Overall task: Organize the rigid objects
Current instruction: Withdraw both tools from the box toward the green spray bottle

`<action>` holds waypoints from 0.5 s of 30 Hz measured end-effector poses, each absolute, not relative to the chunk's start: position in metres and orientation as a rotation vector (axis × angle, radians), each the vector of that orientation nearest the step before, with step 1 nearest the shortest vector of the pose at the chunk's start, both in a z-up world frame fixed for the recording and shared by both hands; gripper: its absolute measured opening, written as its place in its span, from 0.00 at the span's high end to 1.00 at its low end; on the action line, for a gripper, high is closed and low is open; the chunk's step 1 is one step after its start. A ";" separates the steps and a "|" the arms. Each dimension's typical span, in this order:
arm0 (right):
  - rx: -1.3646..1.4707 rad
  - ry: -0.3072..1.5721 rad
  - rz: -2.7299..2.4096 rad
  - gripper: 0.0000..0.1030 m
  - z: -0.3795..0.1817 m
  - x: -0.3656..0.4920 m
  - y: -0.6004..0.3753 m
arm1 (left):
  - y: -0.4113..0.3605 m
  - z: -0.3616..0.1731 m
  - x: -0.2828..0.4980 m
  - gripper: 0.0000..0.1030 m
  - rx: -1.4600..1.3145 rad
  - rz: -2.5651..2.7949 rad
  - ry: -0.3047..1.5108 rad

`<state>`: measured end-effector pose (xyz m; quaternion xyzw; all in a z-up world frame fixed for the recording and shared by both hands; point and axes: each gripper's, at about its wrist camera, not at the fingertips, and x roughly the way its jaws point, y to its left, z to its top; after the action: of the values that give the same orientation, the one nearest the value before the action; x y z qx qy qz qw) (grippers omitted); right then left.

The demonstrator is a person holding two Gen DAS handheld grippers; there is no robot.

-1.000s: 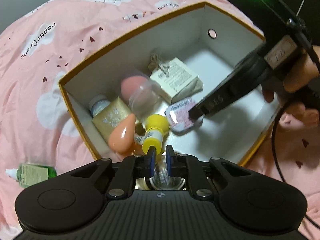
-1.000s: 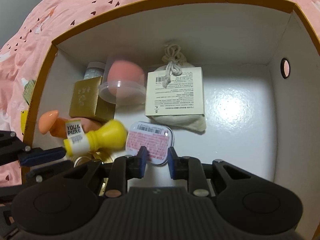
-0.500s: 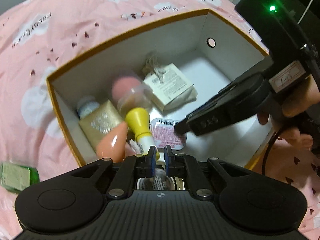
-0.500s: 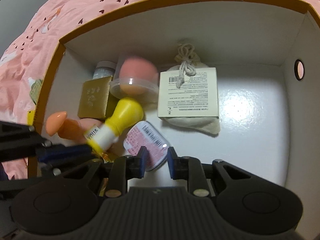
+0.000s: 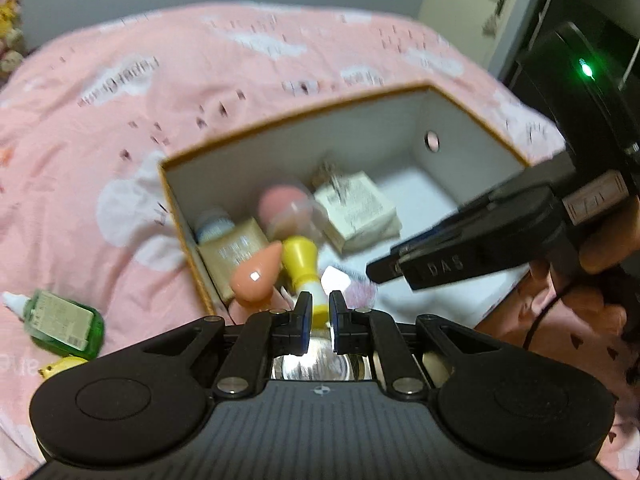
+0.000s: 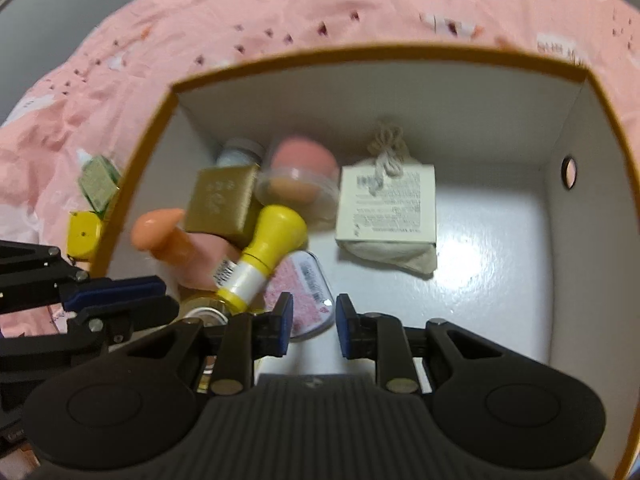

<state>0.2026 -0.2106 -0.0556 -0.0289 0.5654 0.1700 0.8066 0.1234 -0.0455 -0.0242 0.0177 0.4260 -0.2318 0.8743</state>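
An open box with a gold rim (image 6: pixel 160 120) (image 5: pixel 280 124) sits on the pink bedspread. Inside lie a yellow-capped bottle (image 6: pixel 264 252) (image 5: pixel 304 268), a pink tin (image 6: pixel 308 292), a gold box (image 6: pixel 220 200), a peach bottle (image 6: pixel 168 236), a sponge in a clear case (image 6: pixel 300 176) and a white box on a cloth bag (image 6: pixel 388 204). My left gripper (image 5: pixel 319 316) is open by a narrow gap at the box's near left corner, empty. My right gripper (image 6: pixel 312 320) is open and empty above the tin.
A green bottle (image 5: pixel 60 320) (image 6: pixel 96 180) and a small yellow object (image 6: pixel 82 234) lie on the bedspread left of the box. The box's right half has bare white floor (image 6: pixel 492 240). A dark cabinet stands at the right in the left wrist view.
Both grippers have pulled up and back from the box. The yellow-capped bottle, let go, has tipped from lying sideways to leaning cap-up against the gold box. The pink tin has turned.
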 end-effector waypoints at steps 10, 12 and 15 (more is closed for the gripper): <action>-0.064 0.934 0.390 0.54 -0.003 0.166 -0.182 | -0.003 0.002 0.100 0.62 -0.027 -0.274 0.658; -0.089 0.899 0.410 0.50 0.006 0.164 -0.170 | 0.007 0.003 0.097 0.60 -0.040 -0.244 0.646; -0.104 0.870 0.455 0.42 0.014 0.161 -0.151 | 0.024 0.002 0.094 0.49 -0.056 -0.178 0.643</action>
<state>0.1607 -0.1511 0.0142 -0.0498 0.4175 0.2183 0.8806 0.0940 0.0236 0.0022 -0.0277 0.3154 -0.0875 0.9445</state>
